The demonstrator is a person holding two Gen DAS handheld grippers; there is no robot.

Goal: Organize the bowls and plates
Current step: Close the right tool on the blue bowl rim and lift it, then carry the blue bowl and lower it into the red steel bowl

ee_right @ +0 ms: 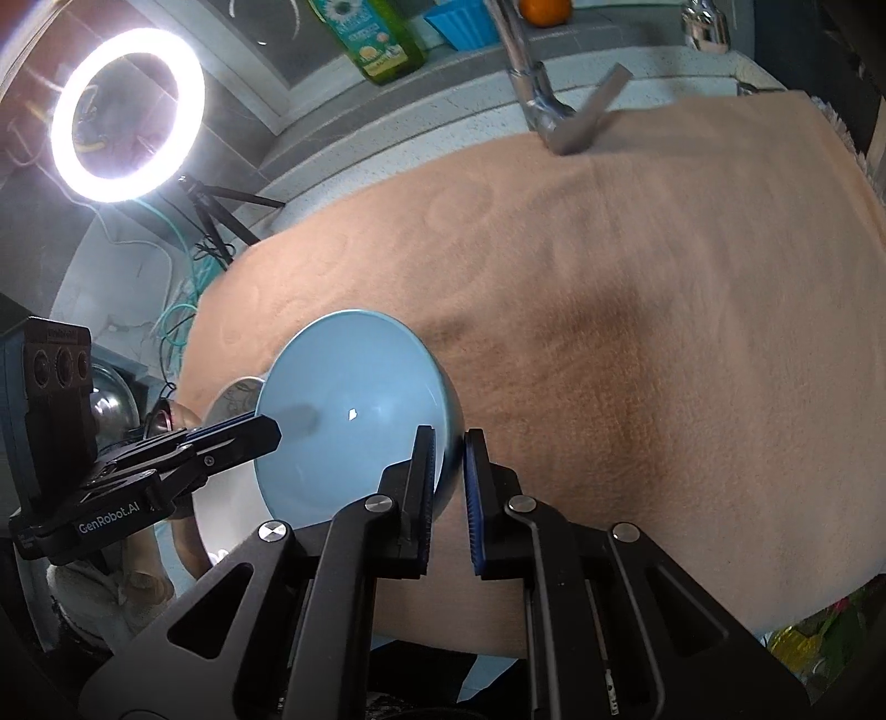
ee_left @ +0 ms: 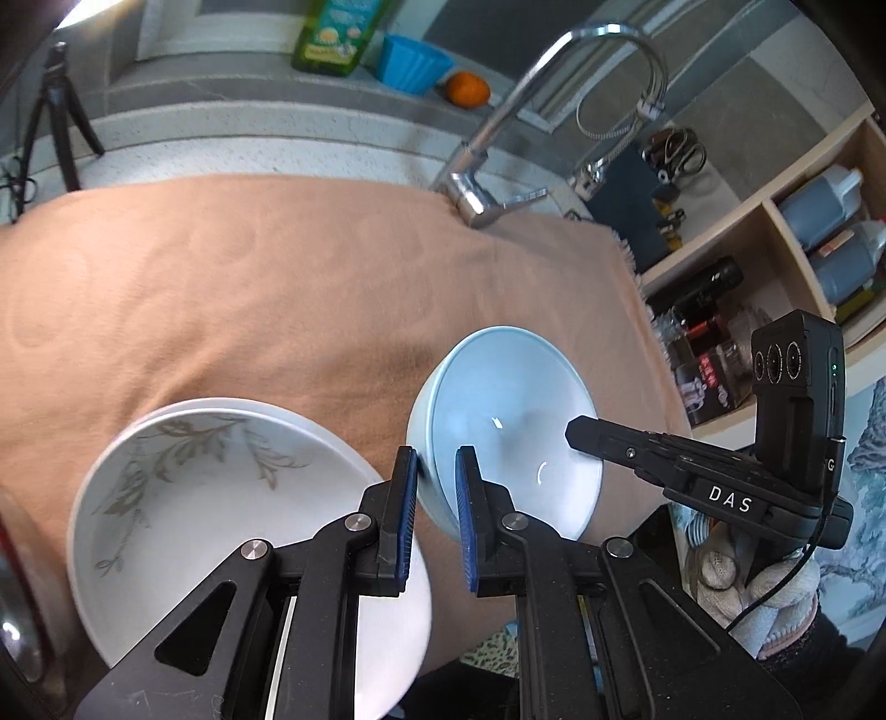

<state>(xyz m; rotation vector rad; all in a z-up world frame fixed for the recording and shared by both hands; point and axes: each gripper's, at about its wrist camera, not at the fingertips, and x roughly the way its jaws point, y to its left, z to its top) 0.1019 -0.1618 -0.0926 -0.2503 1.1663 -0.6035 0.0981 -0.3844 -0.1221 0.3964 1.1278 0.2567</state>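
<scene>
A pale blue bowl (ee_left: 515,421) is held tilted above the tan cloth, gripped on opposite rims by both grippers. My left gripper (ee_left: 437,471) is shut on its left rim; my right gripper (ee_right: 449,443) is shut on its right rim. The bowl also shows in the right wrist view (ee_right: 354,410). The right gripper shows in the left wrist view (ee_left: 587,435), and the left gripper in the right wrist view (ee_right: 260,435). A white plate with a grey leaf pattern (ee_left: 221,515) lies on another white plate, left of the bowl, on the cloth.
A tan cloth (ee_left: 277,277) covers the counter. A chrome faucet (ee_left: 498,155) stands at the back. A green bottle (ee_left: 338,33), a blue cup (ee_left: 412,61) and an orange (ee_left: 468,88) sit on the ledge. Shelves with bottles (ee_left: 819,221) are at the right. A ring light (ee_right: 127,116) stands at the left.
</scene>
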